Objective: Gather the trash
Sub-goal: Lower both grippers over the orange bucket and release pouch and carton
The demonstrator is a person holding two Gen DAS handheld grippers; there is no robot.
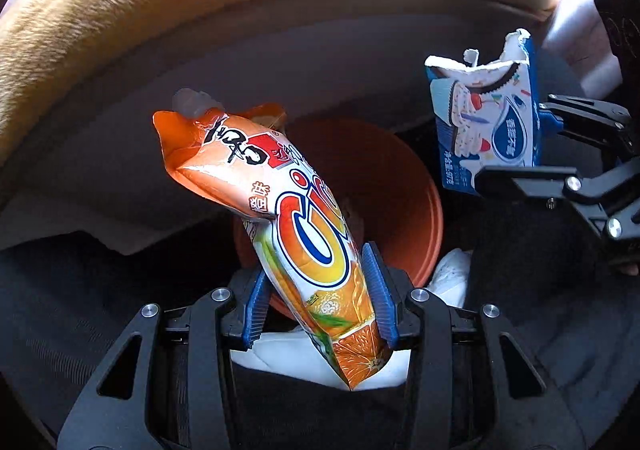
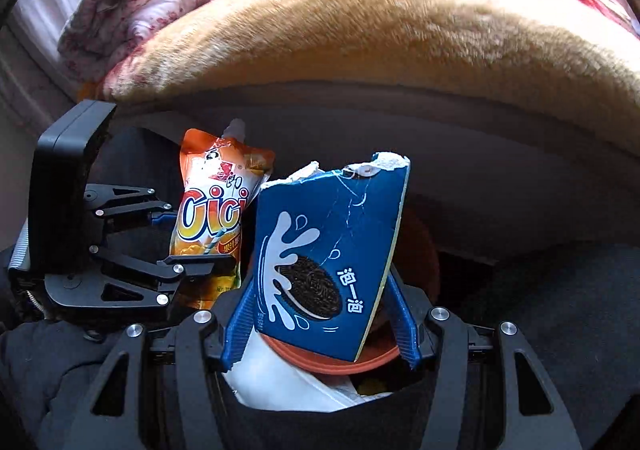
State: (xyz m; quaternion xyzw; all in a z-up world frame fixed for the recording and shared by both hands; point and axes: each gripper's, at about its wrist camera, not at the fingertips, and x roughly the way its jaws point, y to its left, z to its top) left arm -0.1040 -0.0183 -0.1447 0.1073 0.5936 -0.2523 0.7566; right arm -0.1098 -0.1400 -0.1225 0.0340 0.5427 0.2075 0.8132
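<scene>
My left gripper (image 1: 320, 298) is shut on an orange Cici drink pouch (image 1: 288, 209) with a clear spout, held upright above an orange bin (image 1: 400, 185). The pouch also shows in the right wrist view (image 2: 212, 209). My right gripper (image 2: 324, 326) is shut on a torn blue cookie box (image 2: 324, 258), held over the same orange bin (image 2: 320, 364). The box (image 1: 488, 109) and right gripper (image 1: 536, 145) appear at the right of the left wrist view. The left gripper (image 2: 192, 246) shows at the left of the right wrist view.
A tan fuzzy blanket (image 2: 400, 29) covers the bed edge just beyond the bin. A folded floral quilt (image 2: 132, 1) lies at the back left. White material (image 2: 288, 382) sits beside the bin. Dark floor (image 2: 560, 310) spreads to the right.
</scene>
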